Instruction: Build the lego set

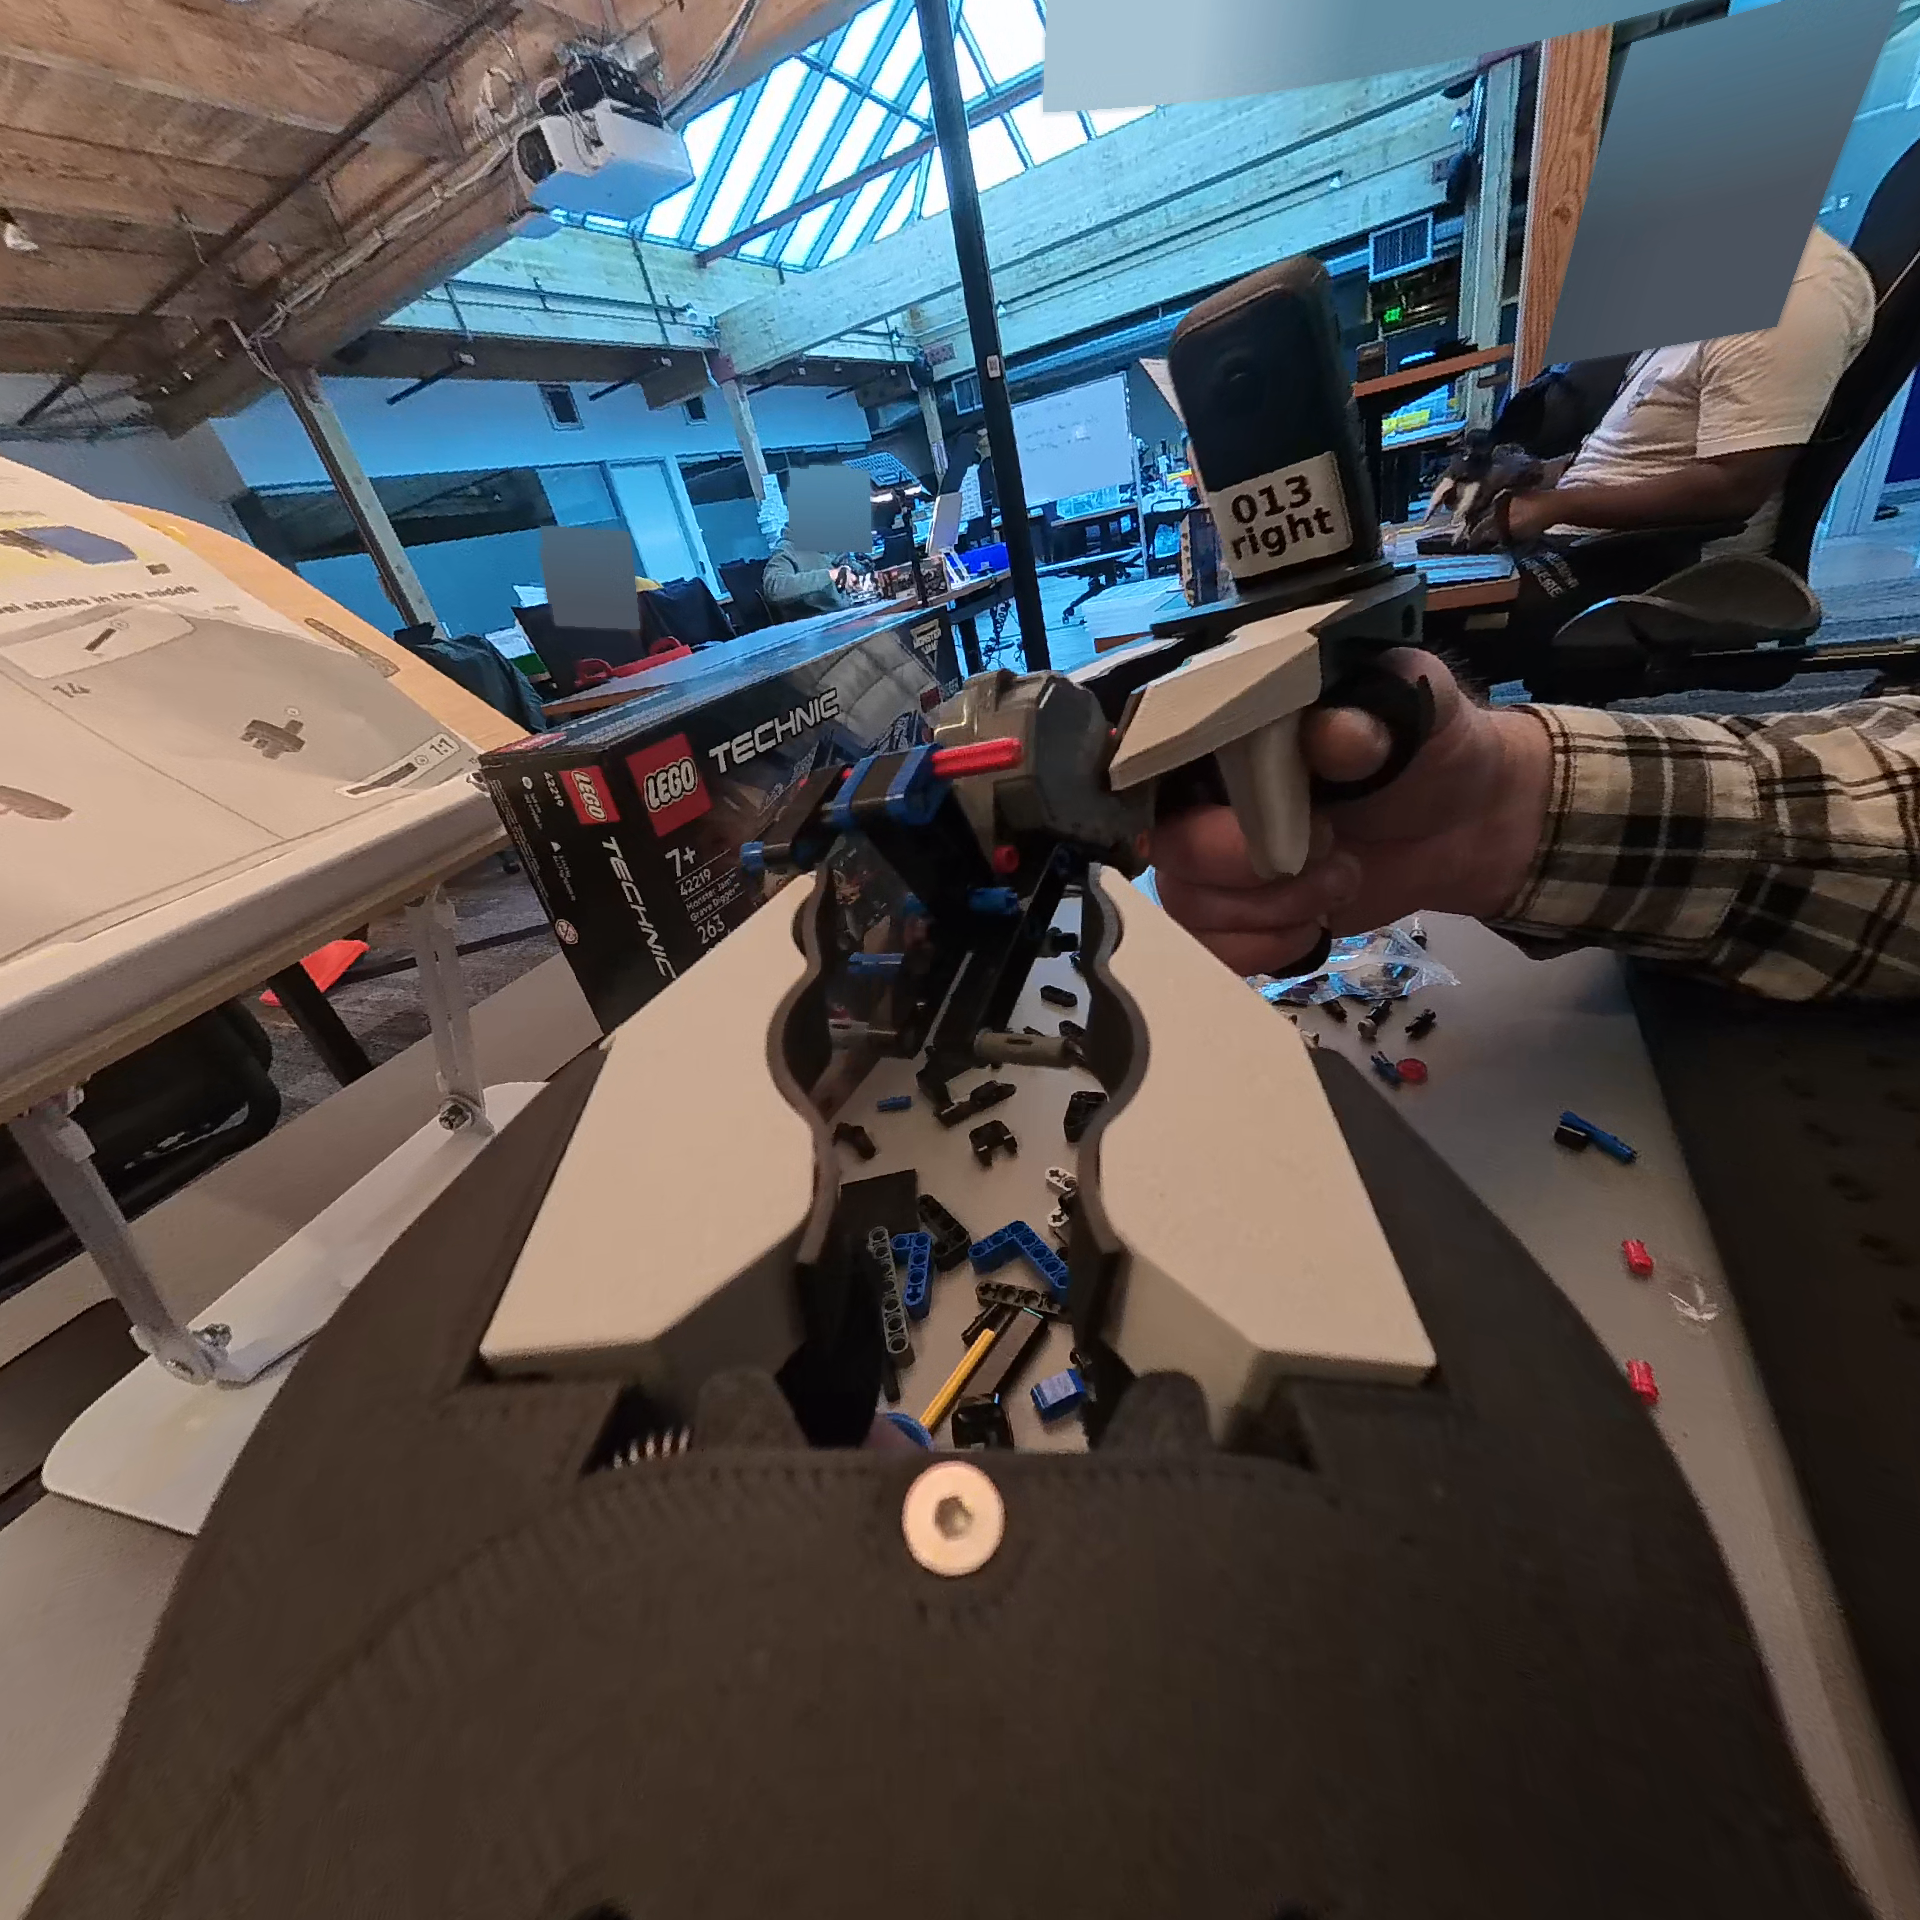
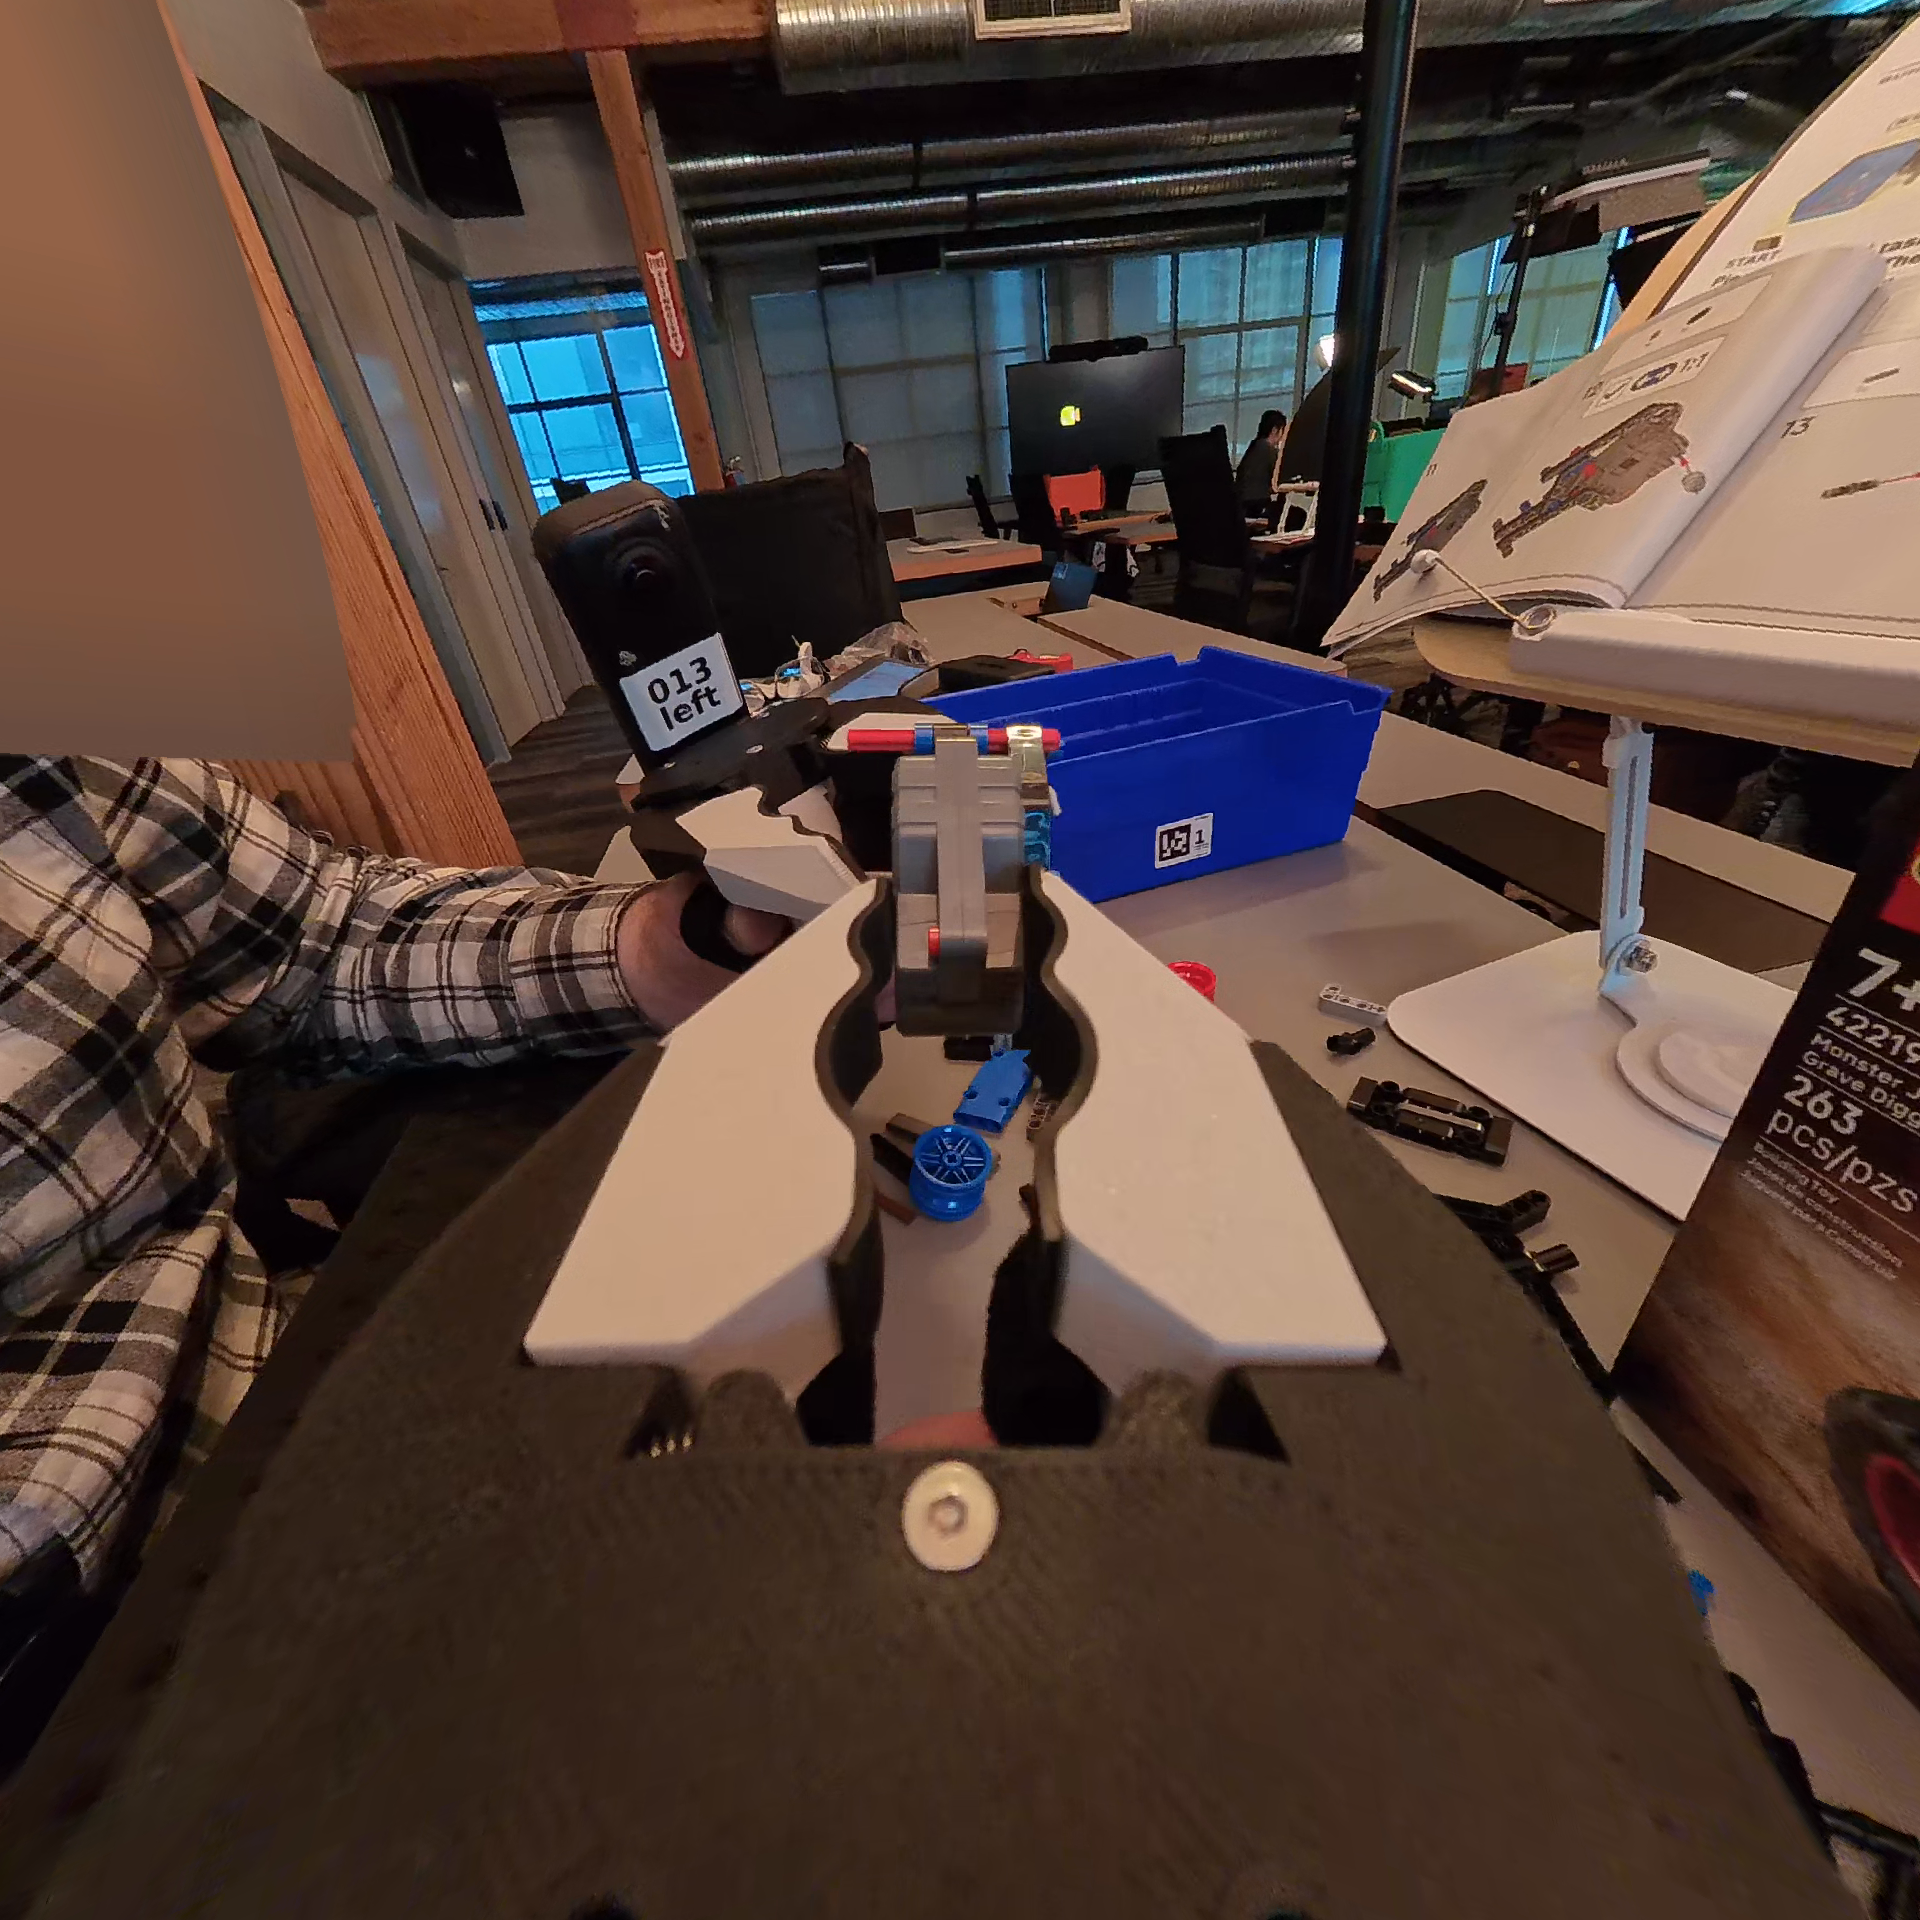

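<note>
A partly built Lego model (image 1: 914, 831) of black beams, blue connectors and a red axle is held in the air between both grippers. Its grey block end (image 2: 951, 852) sits between the tips of my right gripper (image 2: 956, 914), which is shut on it. My left gripper (image 1: 956, 904) is closed around the black frame end of the model. The right gripper (image 1: 1122, 769) also shows in the left wrist view, and the left gripper (image 2: 821, 831) shows in the right wrist view just left of the grey block.
Loose black and blue pieces (image 1: 997, 1247) lie on the grey table below, with a blue wheel (image 2: 948, 1169) and red pins (image 1: 1636, 1257). The Lego box (image 1: 665, 831) stands behind. A blue bin (image 2: 1195, 769) and a booklet on a white stand (image 2: 1714, 499) are nearby. The grippers are tip to tip, or close to it.
</note>
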A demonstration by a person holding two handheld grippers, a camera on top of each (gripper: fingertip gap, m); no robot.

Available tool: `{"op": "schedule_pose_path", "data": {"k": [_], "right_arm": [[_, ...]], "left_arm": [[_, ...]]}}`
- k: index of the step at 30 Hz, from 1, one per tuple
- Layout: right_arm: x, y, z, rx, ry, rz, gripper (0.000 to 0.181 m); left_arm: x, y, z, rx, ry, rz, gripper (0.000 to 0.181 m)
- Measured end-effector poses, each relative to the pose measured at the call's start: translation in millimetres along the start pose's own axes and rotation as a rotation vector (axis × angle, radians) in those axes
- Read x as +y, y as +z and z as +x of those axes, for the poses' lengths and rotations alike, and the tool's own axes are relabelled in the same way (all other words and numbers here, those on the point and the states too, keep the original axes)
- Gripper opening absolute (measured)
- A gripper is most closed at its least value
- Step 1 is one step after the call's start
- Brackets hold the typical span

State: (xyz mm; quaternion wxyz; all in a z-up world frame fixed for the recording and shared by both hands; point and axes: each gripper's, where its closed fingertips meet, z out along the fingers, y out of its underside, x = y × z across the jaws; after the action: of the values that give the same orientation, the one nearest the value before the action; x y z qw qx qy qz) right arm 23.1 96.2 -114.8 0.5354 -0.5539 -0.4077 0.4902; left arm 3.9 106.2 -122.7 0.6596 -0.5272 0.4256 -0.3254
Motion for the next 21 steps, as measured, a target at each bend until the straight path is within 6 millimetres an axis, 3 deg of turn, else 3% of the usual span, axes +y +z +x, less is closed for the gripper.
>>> {"op": "schedule_pose_path", "data": {"k": [9,12,21], "right_arm": [[1.3,1.5,-2.4,0.031,-0.095,-0.022,0.023],[1.3,2.0,-2.1,0.041,-0.105,-0.023,0.023],[-6.1,-0.1,-0.7,0.026,-0.026,0.031,0.025]], "left_arm": [[0.0,-0.5,-0.3,0.005,-0.017,0.005,0.042],[0.9,0.2,4.1,0.029,-0.025,0.007,0.033],[-4.4,-2.5,0.3,0.071,-0.181,0.067,0.028]]}}
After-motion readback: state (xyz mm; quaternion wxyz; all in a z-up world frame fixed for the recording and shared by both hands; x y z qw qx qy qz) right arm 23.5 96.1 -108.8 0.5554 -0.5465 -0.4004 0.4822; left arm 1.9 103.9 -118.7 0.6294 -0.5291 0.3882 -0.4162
